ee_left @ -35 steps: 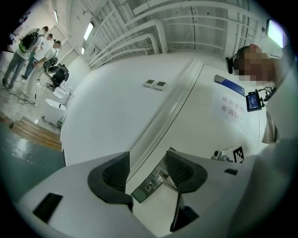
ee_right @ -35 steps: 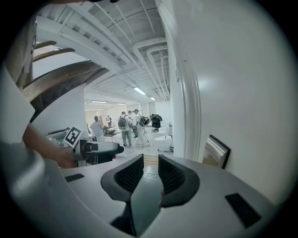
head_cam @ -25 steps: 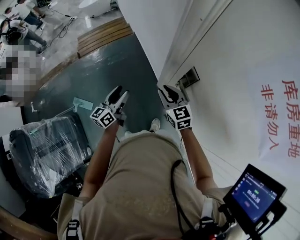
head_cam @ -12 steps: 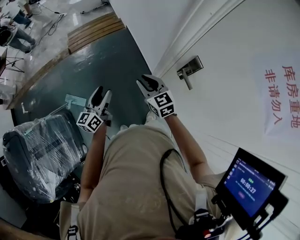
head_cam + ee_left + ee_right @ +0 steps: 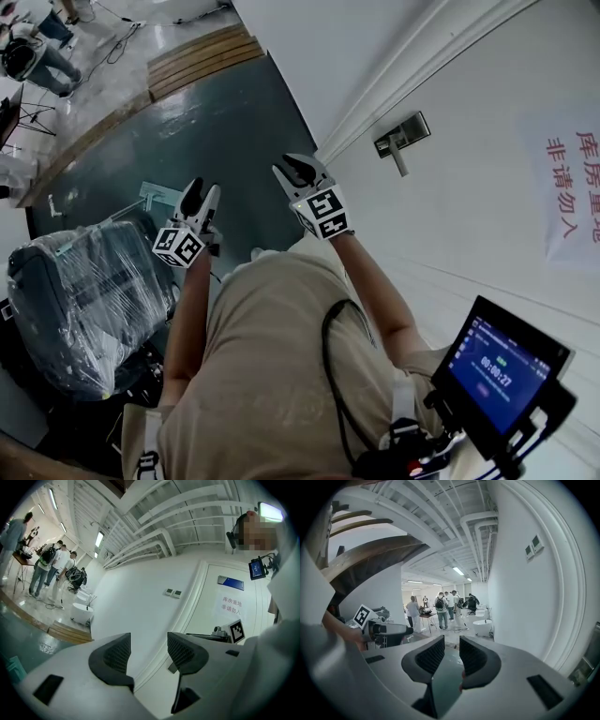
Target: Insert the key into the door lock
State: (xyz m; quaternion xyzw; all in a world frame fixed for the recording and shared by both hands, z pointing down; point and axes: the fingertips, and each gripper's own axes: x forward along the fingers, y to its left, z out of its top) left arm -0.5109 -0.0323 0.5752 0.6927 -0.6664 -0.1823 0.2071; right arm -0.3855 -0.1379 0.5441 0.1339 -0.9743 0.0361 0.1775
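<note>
The door lock (image 5: 403, 139), a grey plate with a lever, sits on the white door (image 5: 487, 216); it also shows at the edge of the right gripper view as the lock (image 5: 589, 665). No key is visible in any view. My right gripper (image 5: 298, 169) hangs in the air left of the lock, well apart from it. Its jaws (image 5: 451, 644) stand a narrow gap apart with floor showing between; a small reddish speck sits low on one jaw's inner edge. My left gripper (image 5: 202, 190) is further left over the floor, open and holding nothing (image 5: 149, 641).
A sign with red characters (image 5: 574, 192) hangs on the door. A plastic-wrapped chair (image 5: 84, 300) stands at the left. Wooden steps (image 5: 202, 58) and several people (image 5: 28, 52) are across the dark floor. A small monitor (image 5: 506, 361) is at the lower right.
A second ago the right gripper was up against the door lock; it has since drawn back to the left. Both grippers have barely moved in the last half second.
</note>
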